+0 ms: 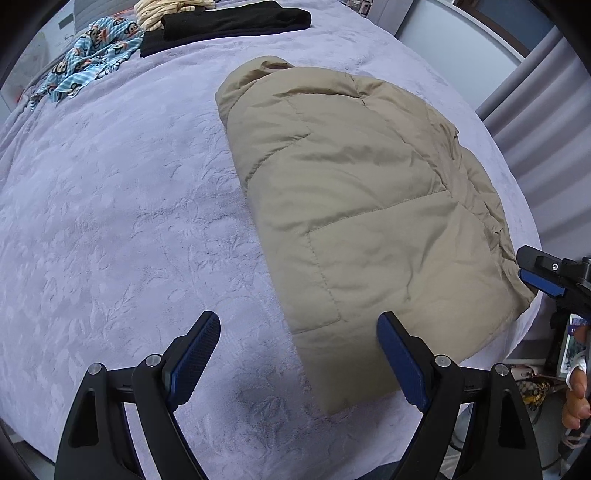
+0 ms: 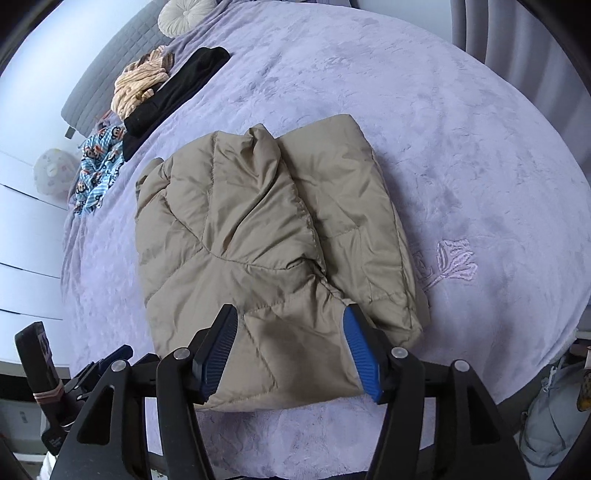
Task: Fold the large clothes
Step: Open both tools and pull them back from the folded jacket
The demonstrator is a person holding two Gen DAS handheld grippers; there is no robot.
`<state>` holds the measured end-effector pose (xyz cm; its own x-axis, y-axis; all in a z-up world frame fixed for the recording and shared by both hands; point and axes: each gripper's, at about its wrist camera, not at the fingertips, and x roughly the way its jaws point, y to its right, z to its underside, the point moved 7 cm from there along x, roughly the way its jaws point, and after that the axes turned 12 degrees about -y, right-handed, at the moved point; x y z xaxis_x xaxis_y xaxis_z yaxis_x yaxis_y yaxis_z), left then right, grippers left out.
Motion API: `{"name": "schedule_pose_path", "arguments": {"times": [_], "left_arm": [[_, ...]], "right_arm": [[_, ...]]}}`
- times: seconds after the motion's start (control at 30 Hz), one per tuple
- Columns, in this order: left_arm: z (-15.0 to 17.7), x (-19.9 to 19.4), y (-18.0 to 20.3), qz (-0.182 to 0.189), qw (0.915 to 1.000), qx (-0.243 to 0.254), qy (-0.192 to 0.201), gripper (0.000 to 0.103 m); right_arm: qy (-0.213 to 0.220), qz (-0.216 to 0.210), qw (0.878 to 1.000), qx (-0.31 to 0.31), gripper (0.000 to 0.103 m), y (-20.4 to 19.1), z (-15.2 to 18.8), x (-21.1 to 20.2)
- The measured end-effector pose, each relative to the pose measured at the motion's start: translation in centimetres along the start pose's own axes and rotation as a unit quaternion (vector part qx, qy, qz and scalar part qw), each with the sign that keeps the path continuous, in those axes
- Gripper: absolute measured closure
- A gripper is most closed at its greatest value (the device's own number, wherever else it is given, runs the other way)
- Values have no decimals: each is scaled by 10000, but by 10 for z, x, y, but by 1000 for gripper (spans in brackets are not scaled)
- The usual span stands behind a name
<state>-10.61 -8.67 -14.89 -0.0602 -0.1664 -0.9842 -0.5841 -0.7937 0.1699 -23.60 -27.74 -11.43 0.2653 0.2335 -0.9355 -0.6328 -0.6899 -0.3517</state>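
Note:
A beige puffer jacket [image 1: 369,206] [image 2: 258,240] lies folded into a thick rectangle on a lavender embossed bed cover [image 1: 110,221] [image 2: 461,147]. My left gripper [image 1: 297,319] hovers open over the jacket's near left corner, with nothing between its blue pads. My right gripper [image 2: 290,310] stands open just above the jacket's near edge; the fabric lies under the gap and the pads do not press on it. In the left wrist view one of the right gripper's fingers [image 1: 541,282] shows by the jacket's right corner. A hand [image 1: 576,395] shows at the right edge.
At the far side of the bed lie a folded black garment [image 1: 229,22] [image 2: 177,88], a blue cartoon-print cloth [image 1: 88,55] [image 2: 99,166] and a cream striped cloth [image 2: 140,85]. A round cushion [image 2: 184,14] sits beyond. Grey curtains [image 1: 546,110] hang on the right.

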Motion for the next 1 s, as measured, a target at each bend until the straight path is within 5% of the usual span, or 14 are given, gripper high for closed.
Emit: {"name": "schedule_pose_path", "arguments": {"times": [0.1,0.17,1.0], "left_arm": [[0,-3,-8,-37,9999,-92,66,15],[-3,-4,-12,-103,9997,-174,96,0],[-60,21,0,-412,9912,-1234,-250,0]], "right_arm": [[10,10,10000,-15,32,-1,4,-3],[-16,14,10000,-46,31,-1,3,-5],[-855,-193,9943,-613,17,64,-101,17]]}}
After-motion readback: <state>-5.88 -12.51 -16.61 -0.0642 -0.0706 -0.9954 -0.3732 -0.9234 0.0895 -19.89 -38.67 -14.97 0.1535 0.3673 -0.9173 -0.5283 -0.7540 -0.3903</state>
